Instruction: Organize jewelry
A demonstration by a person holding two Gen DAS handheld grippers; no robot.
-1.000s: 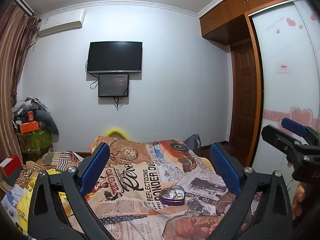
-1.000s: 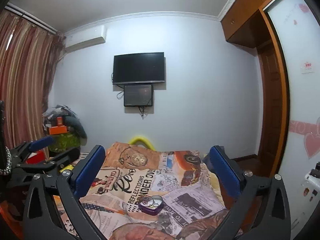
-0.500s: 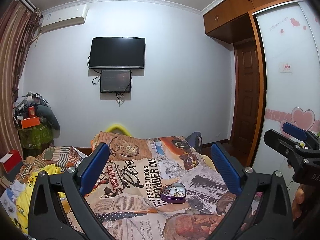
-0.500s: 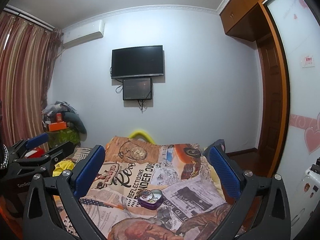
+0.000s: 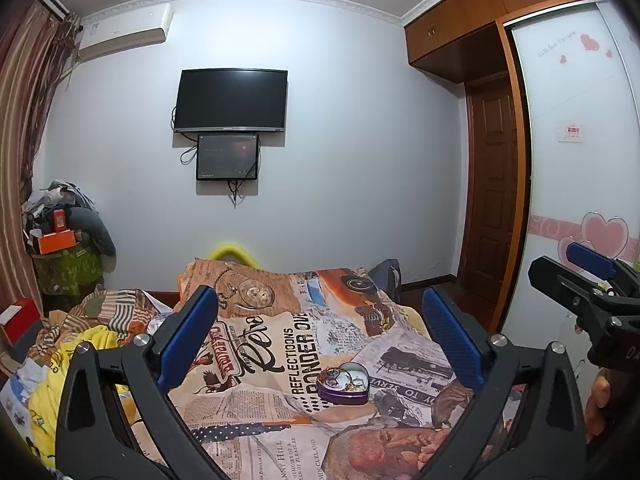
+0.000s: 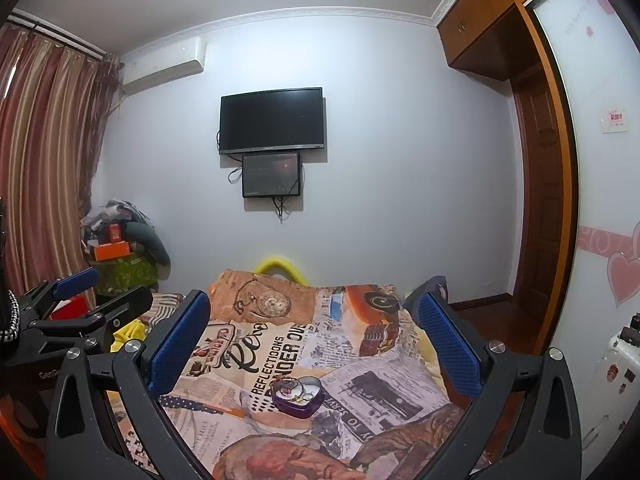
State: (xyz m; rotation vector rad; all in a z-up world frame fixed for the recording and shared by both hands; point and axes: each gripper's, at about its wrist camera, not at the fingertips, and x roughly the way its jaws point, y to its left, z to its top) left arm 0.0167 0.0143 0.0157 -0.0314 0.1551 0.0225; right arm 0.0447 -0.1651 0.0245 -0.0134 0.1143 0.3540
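Note:
A purple heart-shaped tin [image 5: 343, 383] with several pieces of jewelry in it sits open on the bed's printed cover; it also shows in the right wrist view [image 6: 298, 395]. My left gripper [image 5: 320, 328] is open and empty, held above the bed with the tin between and beyond its fingers. My right gripper [image 6: 314, 334] is open and empty, also above the bed short of the tin. Each gripper shows at the edge of the other's view, the right one [image 5: 588, 280] and the left one [image 6: 80, 300].
The bed [image 5: 280, 340] has a newspaper-print cover. Yellow and striped cloths [image 5: 80, 344] lie at its left. A pile of bags and boxes [image 5: 60, 248] stands by the curtain. A TV [image 5: 232, 100] hangs on the far wall. A wardrobe and door [image 5: 496, 200] are at the right.
Both grippers have tilted down and moved slightly toward the bed, so the tin and the room sit lower and closer in view. Both stay open.

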